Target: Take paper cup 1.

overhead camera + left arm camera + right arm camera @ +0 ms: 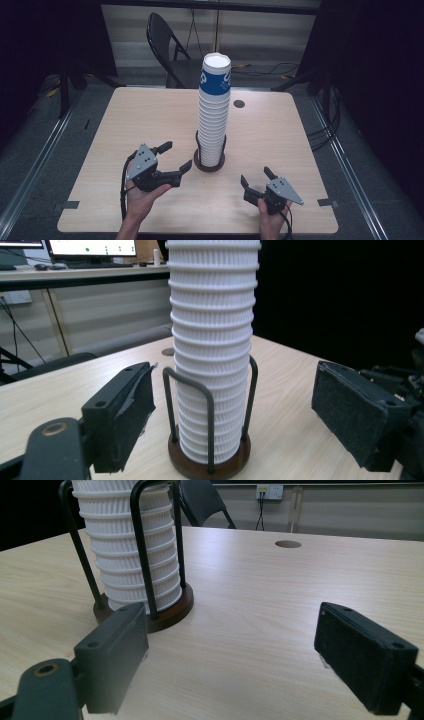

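A tall stack of paper cups [215, 112] stands upright in a cup holder [209, 162] near the middle of the desk [130, 120], a little toward its near edge. The holder has a round dark-brown base and thin black wire hoops that rise around the lowest cups. The cups are white with ribbed sides; the topmost one wears a blue band with white lettering, but the letters are too small and cut off to read.

The left gripper [176, 157] hovers just left of the holder, between it and the desk's near-left corner, held in the person's left hand [142, 197]. Its jaws stand wide apart, holding nothing; in the left gripper view the stack [212, 355] and holder [209, 462] sit between them, not touching either pad.

The right gripper [256, 178] sits near the desk's near edge, right of the holder, also spread wide and empty. In the right gripper view the holder [167, 611] lies ahead and to the left of the jaws.

A round cable hole [239, 104] marks the desk toward the far edge, right of the stack. A dark folding chair [167, 47] stands beyond the far edge.
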